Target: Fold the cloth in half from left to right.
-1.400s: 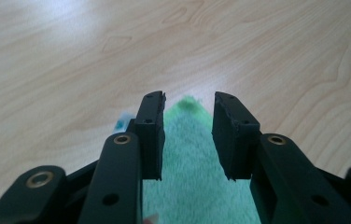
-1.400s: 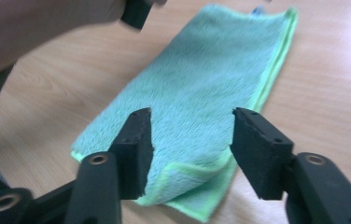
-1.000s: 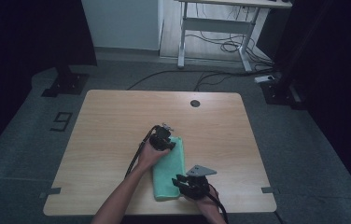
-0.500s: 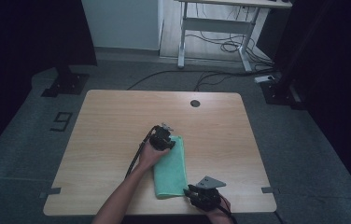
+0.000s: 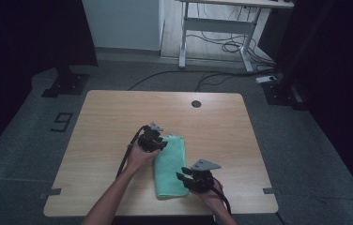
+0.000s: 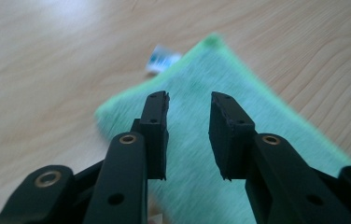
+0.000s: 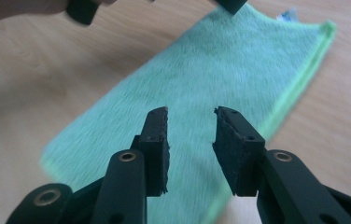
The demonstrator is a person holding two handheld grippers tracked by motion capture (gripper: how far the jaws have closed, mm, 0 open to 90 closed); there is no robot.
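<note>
high view: a folded green towel [image 5: 170, 165] lies near the middle of the tabletop [image 5: 109, 117]. the left gripper [image 5: 152, 139] is at its far end, the right gripper [image 5: 194, 178] at its near right edge. both jaws are spread, holding nothing. to fold it well, pinch just the corners and lift together.

high overhead, two close views, shared towel [image 5: 170, 166]

Green towel [image 5: 170, 166]: fuzzy matt cloth. Table [image 5: 109, 122]: smooth pale wood grain. Gripper jaws: matt black plastic.
</note>
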